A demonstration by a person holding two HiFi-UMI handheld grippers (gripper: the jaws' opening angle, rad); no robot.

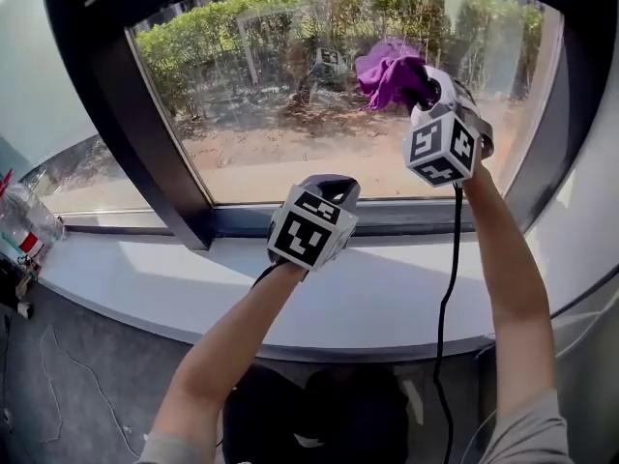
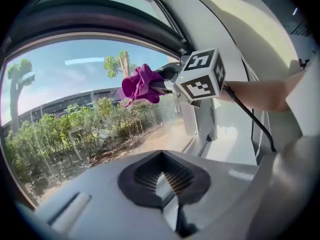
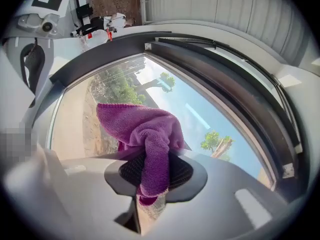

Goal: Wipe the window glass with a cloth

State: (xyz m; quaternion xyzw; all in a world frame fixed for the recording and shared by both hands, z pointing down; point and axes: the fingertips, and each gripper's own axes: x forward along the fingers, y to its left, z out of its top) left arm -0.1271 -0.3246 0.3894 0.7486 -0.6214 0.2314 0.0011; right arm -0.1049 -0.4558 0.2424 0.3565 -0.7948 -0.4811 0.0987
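— Left gripper point(image 2: 164, 179): jaws drawn together, a sliver of light between the ribbed pads, nothing held. It sits low over the white sill point(image 1: 387, 288), nose toward the bottom rail of the dark window frame point(image 1: 145, 133).

— Anything off to its left?

— Far to its left on the sill, a clear container point(image 1: 21, 222) with a red patch. The print is too small to read.

— Writing on the gripper itself?

— Its cube shows black-and-white square markers on the faces in view. These are patterns, not lettering.

— Moving right?

— Window glass point(image 1: 290, 114) lies ahead of both grippers, with a green hedge point(image 1: 213, 37) and bare sandy ground beyond it. The right gripper point(image 3: 152, 171) is above and to the right of the left one, arm raised, high on the pane. Its cube has the same kind of markers.

— Its grip?

— Clamped on the purple cloth point(image 3: 140, 129). One fold hangs down between the pads, and the rest is bunched just ahead of the tips, toward the glass. In the head view the bunch sits at the upper right of the pane. I can't tell whether the fabric is touching the glass.

— Below that gripper?

— A black cable point(image 1: 447, 288) drops from it alongside the forearm, past the sill edge.
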